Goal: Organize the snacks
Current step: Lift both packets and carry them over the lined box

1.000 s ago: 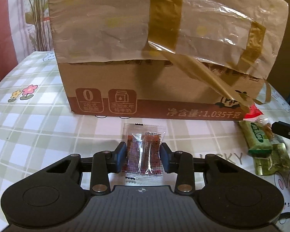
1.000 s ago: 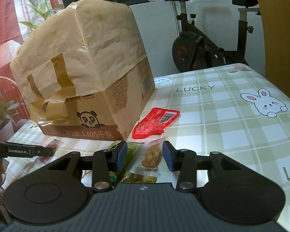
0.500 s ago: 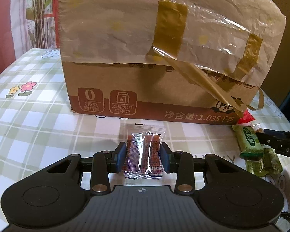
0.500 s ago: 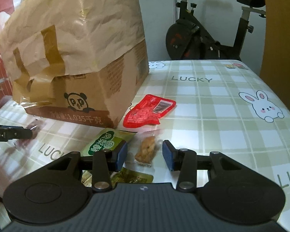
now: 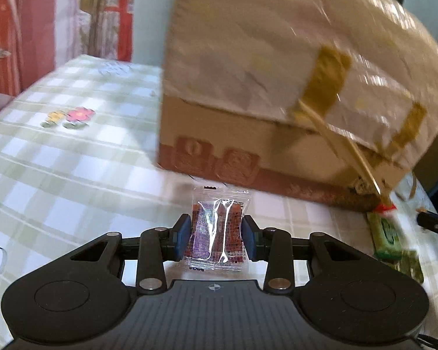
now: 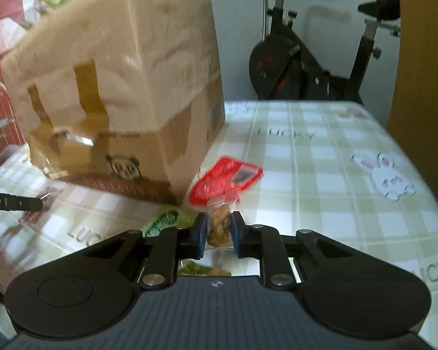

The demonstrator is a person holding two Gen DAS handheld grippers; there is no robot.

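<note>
On my left view the tabletop runs wide and bare to the left of the cardboard box, out to its far edge by the curtains; I have the most room there. The box is wrapped on top in crumpled paper with brown tape strips, and its near bottom edge sits just beyond the packet I hold. To the right the space is tight: a green snack pack lies near the box's corner, and the tip of my other gripper shows just beside it at the frame edge.

My left gripper points down toward the tabletop, its blue pads pinching a clear packet with red contents from both sides; the packet stands upright between them, lifted off the cloth.

From the right view, the tabletop opens broadly to the right, with the rounded far edge in front of an exercise bike. My right gripper also tilts downward; its jaws are closing on a small clear bag of brown pieces, pads against both its sides. A red packet lies just beyond it, beside the corner of the cardboard box, and the green snack pack lies just left of the fingers.
</note>
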